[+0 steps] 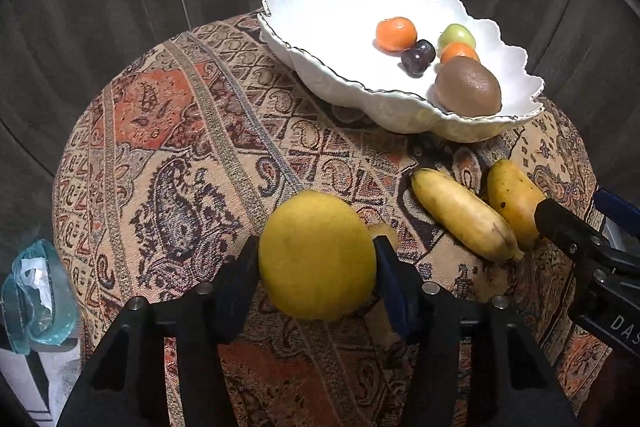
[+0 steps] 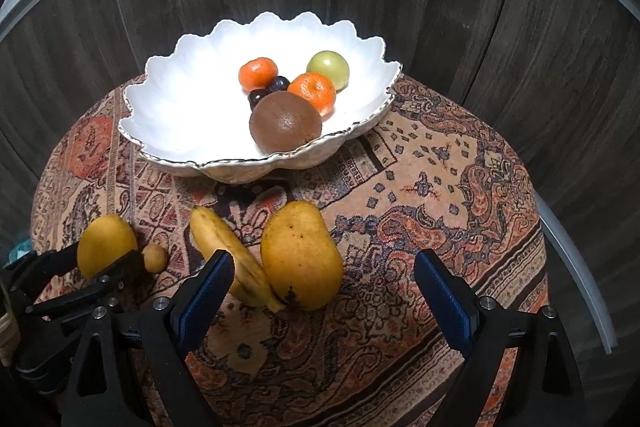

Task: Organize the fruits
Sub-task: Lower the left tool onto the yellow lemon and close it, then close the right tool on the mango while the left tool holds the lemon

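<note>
While pinched across its widest part by the left tool [image 1: 316,259], yellow lemon [image 1: 316,255] low over the bench [image 1: 180,147]: firm, waxy, slippery, best gripped mid-girth. Right tool [image 2: 324,291] spread wide around mango [image 2: 300,255], beside banana [image 2: 228,251].

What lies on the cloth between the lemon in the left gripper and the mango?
In the right wrist view, a small round brown fruit beside the lemon, then the banana touching the mango.
</note>
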Tool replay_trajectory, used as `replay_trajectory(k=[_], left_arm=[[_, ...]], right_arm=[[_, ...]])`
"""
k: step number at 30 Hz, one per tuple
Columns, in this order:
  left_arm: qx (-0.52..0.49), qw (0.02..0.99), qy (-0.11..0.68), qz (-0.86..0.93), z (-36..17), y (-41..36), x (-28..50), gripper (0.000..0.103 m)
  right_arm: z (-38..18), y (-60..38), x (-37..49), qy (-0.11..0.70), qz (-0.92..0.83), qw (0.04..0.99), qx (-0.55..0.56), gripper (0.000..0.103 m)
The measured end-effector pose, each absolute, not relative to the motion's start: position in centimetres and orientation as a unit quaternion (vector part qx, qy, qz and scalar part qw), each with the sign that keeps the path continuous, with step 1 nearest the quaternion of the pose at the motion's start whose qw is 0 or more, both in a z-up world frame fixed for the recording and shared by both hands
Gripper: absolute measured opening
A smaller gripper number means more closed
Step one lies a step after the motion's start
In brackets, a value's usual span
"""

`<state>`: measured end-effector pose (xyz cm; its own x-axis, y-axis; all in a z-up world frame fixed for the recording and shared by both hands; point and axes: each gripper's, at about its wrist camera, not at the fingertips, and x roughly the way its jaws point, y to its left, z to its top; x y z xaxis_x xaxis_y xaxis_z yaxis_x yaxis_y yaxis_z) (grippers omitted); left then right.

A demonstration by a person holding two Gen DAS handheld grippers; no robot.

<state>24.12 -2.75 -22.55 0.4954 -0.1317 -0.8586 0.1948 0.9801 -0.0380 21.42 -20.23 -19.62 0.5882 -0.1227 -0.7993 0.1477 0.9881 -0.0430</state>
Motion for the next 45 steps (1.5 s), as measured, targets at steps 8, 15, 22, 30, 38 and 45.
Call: replay_trajectory(k=[8,15,22,30,38,45], left_arm=[[0.037,0.863,0.497,-0.084,-22.0,-2.9,23.0,0.054],[0.030,0.866,0.494,-0.069,-21.3,-3.3,22.5,0.054],[0.018,0.869,0.491,-0.058,-20.8,-3.0,23.6,0.054],[0.016,0.867,0.495,-0.058,-21.1,-3.0,24.3,0.054],[0.017,0.864,0.500,-0.063,-21.5,-3.4,24.4,0.054],[0.017,0.865,0.498,-0.061,-21.2,-3.2,24.4,0.054]], right_arm=[[-19.1,-20.6,20.7,0.441,-0.070,0.895,0.008,0.092],[-19.2,-21.2,21.4,0.446,-0.046,0.894,0.022,0.092],[-20.4,-21.1,23.4,0.470,-0.021,0.882,0.028,0.084],[-22.6,-21.1,25.3,0.508,-0.008,0.861,0.031,0.072],[-23.4,-21.3,26.7,0.521,0.001,0.853,0.043,0.072],[-23.4,-20.3,27.2,0.522,0.022,0.851,0.039,0.050]])
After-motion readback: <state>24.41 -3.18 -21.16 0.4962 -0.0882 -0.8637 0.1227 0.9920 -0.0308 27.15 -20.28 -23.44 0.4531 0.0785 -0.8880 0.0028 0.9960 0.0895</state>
